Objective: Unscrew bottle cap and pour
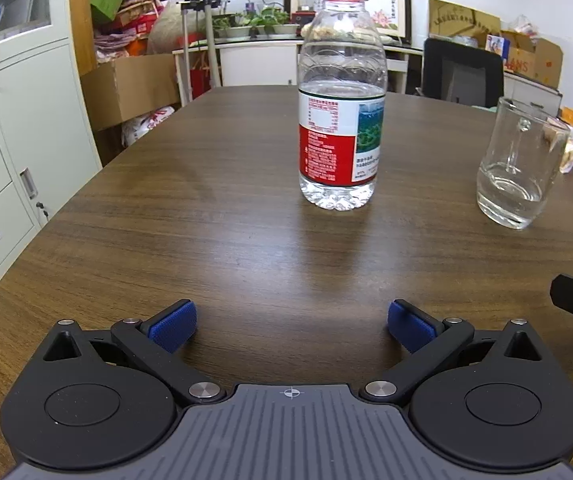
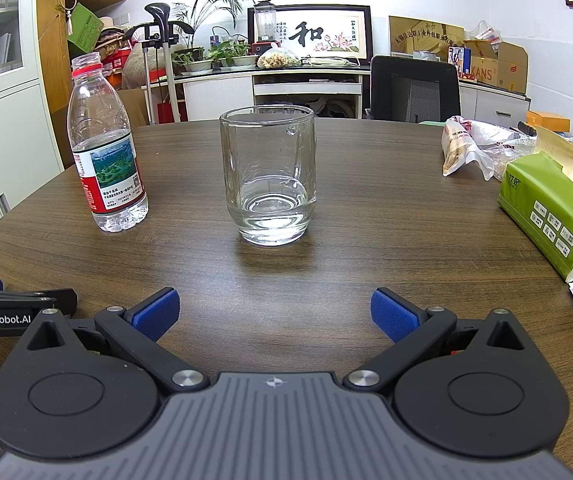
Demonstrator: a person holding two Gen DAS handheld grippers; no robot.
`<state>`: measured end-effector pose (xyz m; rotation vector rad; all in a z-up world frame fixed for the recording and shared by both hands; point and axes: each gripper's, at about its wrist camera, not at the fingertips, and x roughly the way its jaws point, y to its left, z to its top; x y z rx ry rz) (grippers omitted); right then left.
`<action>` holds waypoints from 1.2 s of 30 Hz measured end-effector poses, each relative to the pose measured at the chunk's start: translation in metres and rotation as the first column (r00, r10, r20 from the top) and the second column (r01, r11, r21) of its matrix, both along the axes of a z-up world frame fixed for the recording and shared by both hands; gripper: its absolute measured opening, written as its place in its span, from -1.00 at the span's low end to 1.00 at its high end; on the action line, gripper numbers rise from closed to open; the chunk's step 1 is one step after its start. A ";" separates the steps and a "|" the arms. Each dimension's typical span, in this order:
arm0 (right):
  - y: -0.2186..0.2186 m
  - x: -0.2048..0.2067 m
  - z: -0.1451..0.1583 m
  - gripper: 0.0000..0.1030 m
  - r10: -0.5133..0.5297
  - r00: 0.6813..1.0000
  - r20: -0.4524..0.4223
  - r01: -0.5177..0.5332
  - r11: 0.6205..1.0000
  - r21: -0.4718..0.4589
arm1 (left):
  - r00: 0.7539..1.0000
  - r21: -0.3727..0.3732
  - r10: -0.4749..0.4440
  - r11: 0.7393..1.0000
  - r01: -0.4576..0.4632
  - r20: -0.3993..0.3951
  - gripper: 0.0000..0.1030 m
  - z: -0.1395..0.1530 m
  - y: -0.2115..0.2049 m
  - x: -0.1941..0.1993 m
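The left gripper [image 1: 291, 326] is held wide apart over a dark wood-grain table [image 1: 206, 240], nothing between its blue pads. Straight ahead of it stands an uncapped water bottle [image 1: 341, 96], partly filled; its cap cannot be seen anywhere. The right gripper [image 2: 274, 314] is likewise spread wide and empty, and a glass mug [image 2: 268, 176] with a little water is set directly ahead of it. A green tissue pack [image 2: 554, 212] is cut off at the right edge. Cabinets and cardboard boxes line the room behind.
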<state>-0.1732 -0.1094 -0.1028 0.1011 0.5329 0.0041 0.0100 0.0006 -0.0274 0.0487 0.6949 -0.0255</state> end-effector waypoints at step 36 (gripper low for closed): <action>0.000 0.000 0.001 0.99 0.002 1.000 -0.002 -0.002 1.000 0.003 | 0.998 -0.031 0.016 0.999 -0.014 0.059 1.00 -0.025 0.032 -0.056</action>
